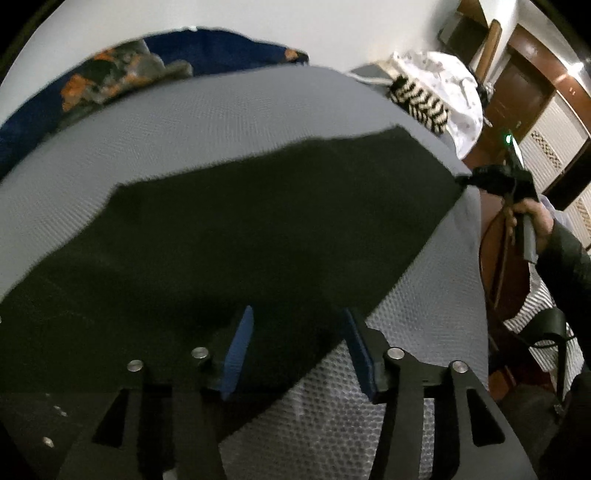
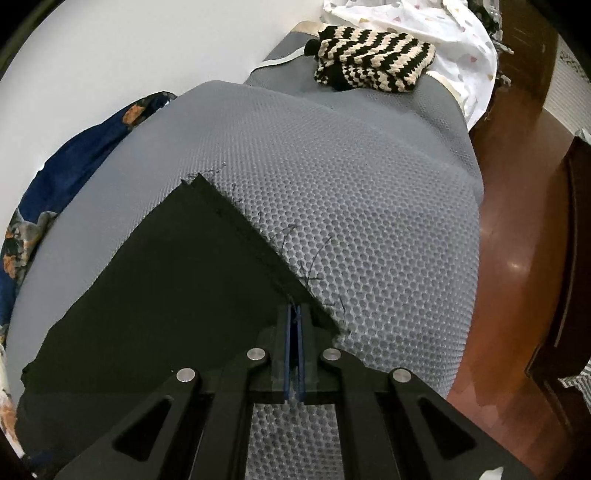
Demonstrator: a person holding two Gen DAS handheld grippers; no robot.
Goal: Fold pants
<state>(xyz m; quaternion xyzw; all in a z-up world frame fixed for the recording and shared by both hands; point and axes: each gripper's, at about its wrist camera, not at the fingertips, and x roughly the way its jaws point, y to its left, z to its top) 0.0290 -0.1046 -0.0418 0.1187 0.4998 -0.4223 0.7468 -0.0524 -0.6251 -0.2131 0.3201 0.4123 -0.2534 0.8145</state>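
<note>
Dark pants (image 1: 258, 221) lie flat on a grey honeycomb mattress (image 1: 184, 122). My left gripper (image 1: 297, 314) is open, its blue pads astride the near edge of the pants, holding nothing. In the left wrist view my right gripper (image 1: 466, 181) pinches the far right corner of the pants at the mattress edge. In the right wrist view my right gripper (image 2: 294, 310) is shut on the frayed hem corner of the pants (image 2: 166, 280), with loose threads beside it on the mattress (image 2: 369, 221).
A black-and-cream striped knit (image 2: 369, 55) and a white spotted cloth (image 2: 443, 33) lie at the far end. A blue patterned fabric (image 1: 155, 62) lies along the wall side. Brown wooden floor (image 2: 517, 221) is off the right edge.
</note>
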